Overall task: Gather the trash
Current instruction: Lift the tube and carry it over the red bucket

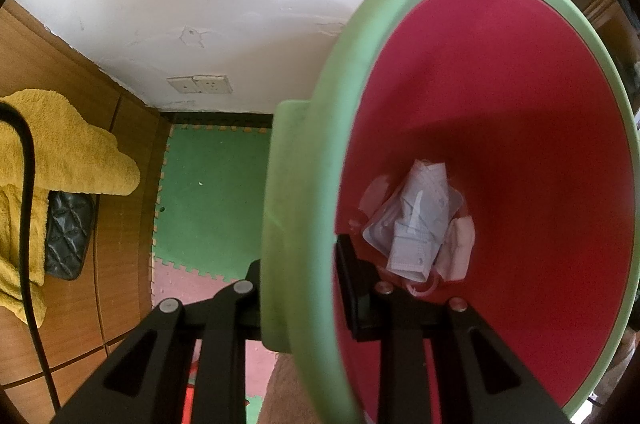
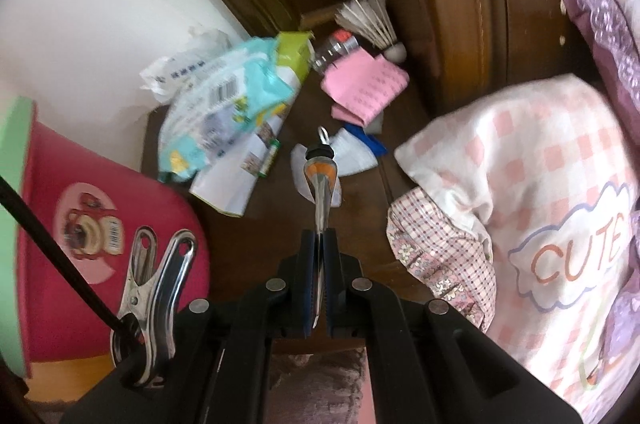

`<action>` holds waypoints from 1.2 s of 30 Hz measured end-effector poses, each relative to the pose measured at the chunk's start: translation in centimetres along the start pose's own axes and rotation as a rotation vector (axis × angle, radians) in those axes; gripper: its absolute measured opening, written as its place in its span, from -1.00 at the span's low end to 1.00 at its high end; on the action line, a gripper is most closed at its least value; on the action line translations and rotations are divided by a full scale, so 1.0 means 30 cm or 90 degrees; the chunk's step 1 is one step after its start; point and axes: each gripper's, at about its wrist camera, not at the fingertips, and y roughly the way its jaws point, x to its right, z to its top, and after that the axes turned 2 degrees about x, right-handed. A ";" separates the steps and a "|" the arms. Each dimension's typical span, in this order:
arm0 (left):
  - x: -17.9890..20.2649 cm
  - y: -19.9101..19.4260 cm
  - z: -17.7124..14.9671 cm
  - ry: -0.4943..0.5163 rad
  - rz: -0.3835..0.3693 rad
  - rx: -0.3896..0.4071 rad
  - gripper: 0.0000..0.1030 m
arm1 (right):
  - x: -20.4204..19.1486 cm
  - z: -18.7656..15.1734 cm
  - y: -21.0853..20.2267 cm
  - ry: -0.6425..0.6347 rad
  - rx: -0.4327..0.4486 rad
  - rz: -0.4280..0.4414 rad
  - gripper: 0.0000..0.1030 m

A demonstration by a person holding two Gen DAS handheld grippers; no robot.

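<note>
My left gripper (image 1: 304, 288) is shut on the green rim (image 1: 296, 224) of a red trash bin, one finger outside and one inside. Crumpled white papers and wrappers (image 1: 420, 220) lie at the bin's bottom. My right gripper (image 2: 320, 264) is shut on a thin metal object (image 2: 322, 184) with an orange band and a ring at its tip, held above a dark wooden bedside top (image 2: 280, 224). On that top lie a teal snack bag (image 2: 224, 104), a white crumpled wrapper (image 2: 180, 64), pink papers (image 2: 364, 84), a small bottle (image 2: 336, 48), a shuttlecock (image 2: 372, 16) and a white-blue wrapper (image 2: 352, 152).
The red bin's outside (image 2: 100, 204) with a sticker stands left of the bedside top. A checked pillow (image 2: 540, 184) and purple bedding (image 2: 592, 4) lie to the right. A metal clip (image 2: 156, 288) hangs on my right gripper. A yellow towel (image 1: 48, 152) and green floor mats (image 1: 212, 192) show left.
</note>
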 end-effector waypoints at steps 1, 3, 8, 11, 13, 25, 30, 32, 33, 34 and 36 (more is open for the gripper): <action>0.000 -0.001 -0.002 0.001 0.000 0.001 -0.53 | -0.021 0.008 -0.012 -0.003 0.008 0.003 -0.91; -0.001 0.001 0.002 0.004 -0.001 0.001 -0.53 | -0.045 0.017 -0.051 -0.010 0.021 0.013 -0.91; 0.002 0.003 0.007 0.010 -0.004 0.003 -0.53 | -0.131 0.041 -0.134 -0.034 0.054 0.037 -0.91; 0.001 0.005 0.008 0.014 -0.007 0.005 -0.53 | -0.188 0.054 -0.188 -0.053 0.076 0.054 -0.91; 0.000 0.006 0.009 0.017 -0.009 0.006 -0.53 | -0.222 0.063 -0.221 -0.064 0.088 0.063 -0.91; 0.001 0.009 0.009 0.033 -0.015 0.010 -0.53 | -0.442 0.085 -0.393 -0.140 0.150 0.130 -0.91; 0.003 0.006 0.014 0.040 -0.018 0.011 -0.53 | -0.550 0.080 -0.428 -0.179 0.156 0.168 -0.91; 0.004 0.008 0.016 0.044 -0.018 0.010 -0.53 | -0.584 0.075 -0.424 -0.192 0.154 0.177 -0.91; 0.004 0.009 0.018 0.046 -0.019 0.010 -0.53 | -0.604 0.071 -0.418 -0.199 0.150 0.181 -0.91; 0.008 0.009 0.021 0.047 -0.019 0.011 -0.53 | -0.613 0.067 -0.410 -0.203 0.146 0.183 -0.91; 0.010 0.010 0.024 0.051 -0.020 0.011 -0.53 | -0.639 0.064 -0.387 -0.209 0.134 0.184 -0.91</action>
